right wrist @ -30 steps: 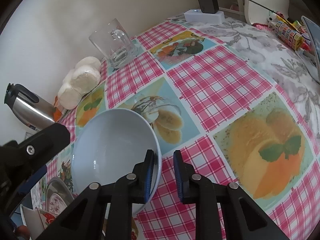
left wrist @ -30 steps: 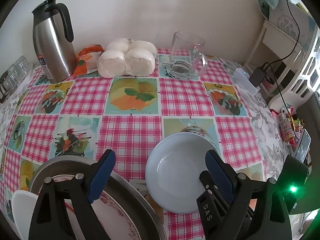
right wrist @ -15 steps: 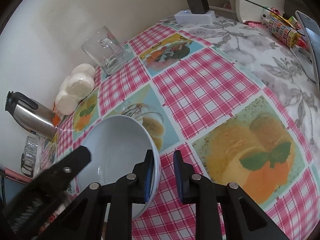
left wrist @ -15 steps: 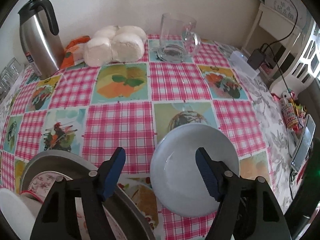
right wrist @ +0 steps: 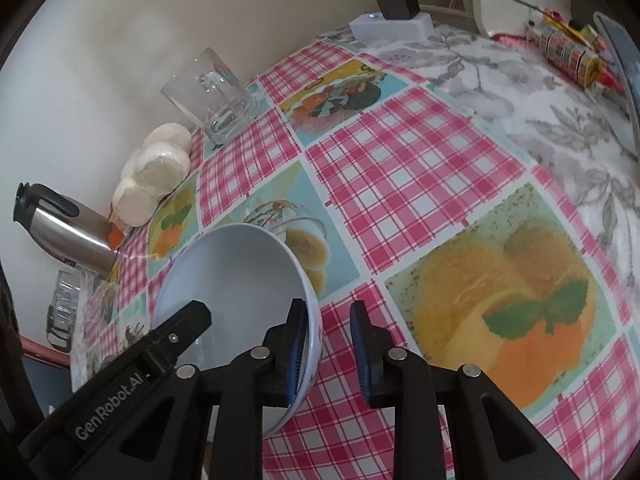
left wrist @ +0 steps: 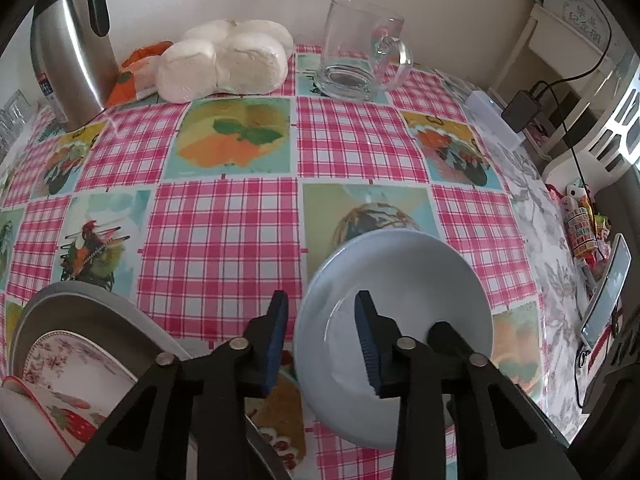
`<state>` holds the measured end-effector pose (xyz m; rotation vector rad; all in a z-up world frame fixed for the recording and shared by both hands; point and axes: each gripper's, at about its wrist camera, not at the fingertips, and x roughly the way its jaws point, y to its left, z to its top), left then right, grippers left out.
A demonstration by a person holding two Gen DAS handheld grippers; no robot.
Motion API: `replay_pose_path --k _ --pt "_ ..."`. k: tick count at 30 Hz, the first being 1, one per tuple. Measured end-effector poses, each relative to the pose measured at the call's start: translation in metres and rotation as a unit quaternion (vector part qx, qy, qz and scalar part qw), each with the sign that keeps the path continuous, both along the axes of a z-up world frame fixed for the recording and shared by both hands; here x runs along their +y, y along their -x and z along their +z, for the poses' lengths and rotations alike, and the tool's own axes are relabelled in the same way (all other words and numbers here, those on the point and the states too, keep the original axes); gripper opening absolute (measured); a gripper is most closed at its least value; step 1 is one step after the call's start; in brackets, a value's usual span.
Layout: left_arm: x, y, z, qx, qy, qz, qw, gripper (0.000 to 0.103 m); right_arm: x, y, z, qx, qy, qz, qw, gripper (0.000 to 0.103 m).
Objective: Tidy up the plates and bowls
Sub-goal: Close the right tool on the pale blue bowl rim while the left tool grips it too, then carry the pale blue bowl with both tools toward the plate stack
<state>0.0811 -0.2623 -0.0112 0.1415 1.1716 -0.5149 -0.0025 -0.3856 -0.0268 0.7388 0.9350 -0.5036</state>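
Observation:
A pale blue bowl (left wrist: 400, 288) is held tilted above the checked tablecloth. My left gripper (left wrist: 322, 338) has its jaws on either side of the bowl's near-left rim, the right pad inside the bowl; I cannot tell if the pads press it. My right gripper (right wrist: 326, 346) has its left pad inside the bowl (right wrist: 236, 276) at the rim and its right pad apart from the wall; whether it still grips is unclear. A metal tray (left wrist: 80, 312) at the lower left holds a floral plate (left wrist: 72, 360) and a strawberry-patterned dish (left wrist: 44, 420).
A steel thermos (left wrist: 72, 52), a bag of white buns (left wrist: 224, 60) and a glass mug (left wrist: 360, 52) stand along the wall. A charger and white box (right wrist: 392, 20), a phone (left wrist: 608, 292) and small clutter lie at the right edge.
My left gripper has narrowed its jaws a great deal and come in onto the bowl's left rim. The bowl has tilted more. The right gripper's jaws look slightly wider.

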Motion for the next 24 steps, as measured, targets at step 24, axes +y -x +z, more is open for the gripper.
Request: replay_pose_path --k 24 --pt "0.0038 -0.0029 0.0028 0.006 0.039 -0.006 0.9992 0.021 0.0055 -0.0037 0.0028 -0.005 0.003 0.006 1.0 0.017"
